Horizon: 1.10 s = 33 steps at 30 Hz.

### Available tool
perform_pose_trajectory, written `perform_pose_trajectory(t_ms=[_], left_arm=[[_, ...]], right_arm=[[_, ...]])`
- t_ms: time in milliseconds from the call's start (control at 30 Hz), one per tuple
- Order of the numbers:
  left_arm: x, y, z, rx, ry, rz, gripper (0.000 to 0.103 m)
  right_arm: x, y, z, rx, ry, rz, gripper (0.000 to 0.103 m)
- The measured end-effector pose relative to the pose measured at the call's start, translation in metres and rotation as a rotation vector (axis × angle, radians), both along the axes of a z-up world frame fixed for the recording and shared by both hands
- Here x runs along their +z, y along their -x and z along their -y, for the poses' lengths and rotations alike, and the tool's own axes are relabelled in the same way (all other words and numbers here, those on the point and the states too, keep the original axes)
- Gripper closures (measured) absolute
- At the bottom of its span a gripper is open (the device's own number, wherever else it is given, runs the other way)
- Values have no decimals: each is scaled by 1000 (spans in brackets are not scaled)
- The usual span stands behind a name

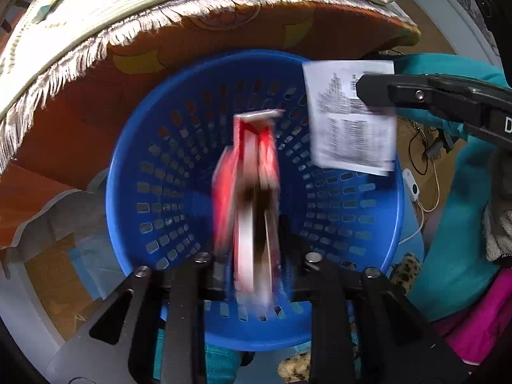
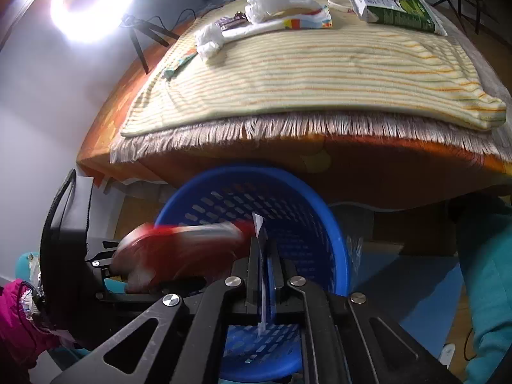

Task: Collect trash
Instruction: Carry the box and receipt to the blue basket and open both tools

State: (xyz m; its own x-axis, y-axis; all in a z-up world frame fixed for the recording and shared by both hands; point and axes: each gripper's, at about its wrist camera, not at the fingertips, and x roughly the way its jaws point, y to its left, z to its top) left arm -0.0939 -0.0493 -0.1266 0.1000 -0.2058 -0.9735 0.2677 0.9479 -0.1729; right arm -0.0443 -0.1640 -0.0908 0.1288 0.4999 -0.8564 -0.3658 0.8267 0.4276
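The left hand-held gripper (image 1: 252, 275) points down into the blue basket (image 1: 153, 172), its jaws apart around a blurred red wrapper (image 1: 249, 192); whether they touch it I cannot tell. The right hand-held gripper (image 2: 264, 275) reaches over the basket's rim (image 2: 339, 249), jaws narrow and clamped on a printed white paper (image 1: 348, 121). The basket stands on the floor, just below the edge of the desk (image 2: 384, 172). More wrappers (image 2: 288, 22) and a carton (image 2: 396, 8) lie on the striped cloth (image 2: 304, 80) above.

Home bedroom — fringed bedspread (image 2: 288, 128)
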Motion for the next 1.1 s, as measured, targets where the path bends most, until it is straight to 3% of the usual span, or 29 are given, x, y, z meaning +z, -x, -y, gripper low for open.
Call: perform_pose_trajectory(t_ms=[33,100,133,233,367,667,1100], left_arm=[[0,-1,0,3,-2,0,59],[1,-1,-1,11,-2,7,53],[2,-1,-1,13,0,8,53],[1,-4,-6,24,2,10,53],[1,-7,-11,28,7,9,53],[5,-10,-13,50,8,28,53],[23,-27,-24,123,30,91,53]], right_arm=[[-2,0,0,-1,2,-5,98],[-3,-1,2,-12,-4,-12,81],[-3,-1,4,-15,-5,-12,69],[-3,-2,4,-21,4,-13,66],[-2,-2,5,-28,11,-8,44],[2,-4,5,-44,22,7,22],[9,-22,15,-91,48,11,19]])
